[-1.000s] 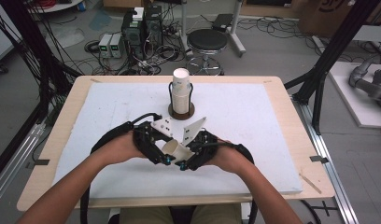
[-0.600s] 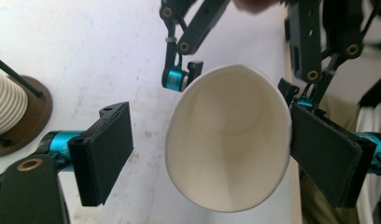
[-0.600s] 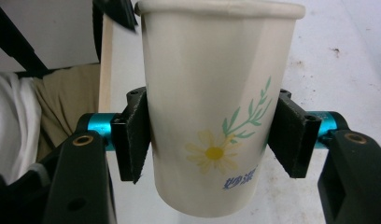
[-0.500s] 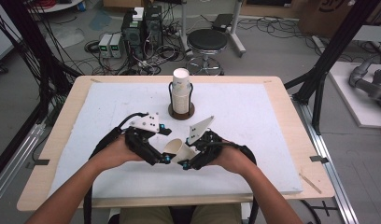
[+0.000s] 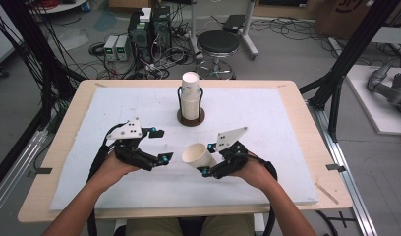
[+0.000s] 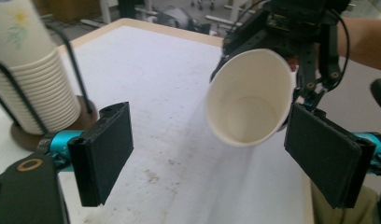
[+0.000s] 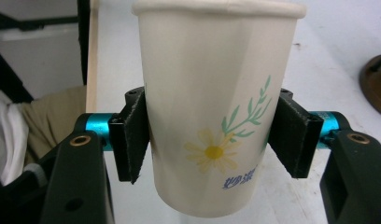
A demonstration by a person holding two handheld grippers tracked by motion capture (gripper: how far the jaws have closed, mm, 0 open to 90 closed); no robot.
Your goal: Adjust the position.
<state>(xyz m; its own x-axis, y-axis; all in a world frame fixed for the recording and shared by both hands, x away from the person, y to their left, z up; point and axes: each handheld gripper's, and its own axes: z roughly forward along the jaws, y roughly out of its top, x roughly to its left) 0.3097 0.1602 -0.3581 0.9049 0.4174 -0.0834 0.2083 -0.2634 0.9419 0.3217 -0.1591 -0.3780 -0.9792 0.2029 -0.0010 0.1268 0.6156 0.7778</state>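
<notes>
I have the paper cup clamped in my right gripper, the two black pads pressing its sides low on the body, just beside the printed daisy; gripping there leaves the rim free, which I judge is the point, since a squeeze at the mouth would crush it; the cup lies tilted, off the white mat, its open mouth turned toward my left gripper, so that the left gripper view looks straight down into its empty inside; my left gripper has just opened its jaws and they stand wide apart with nothing between them, the cup near but not touched; I read that as a hand-over finished, the left letting go so the right alone carries it; the stack of cups waits upright in its wire holder at the far middle of the table, well apart from both hands.
</notes>
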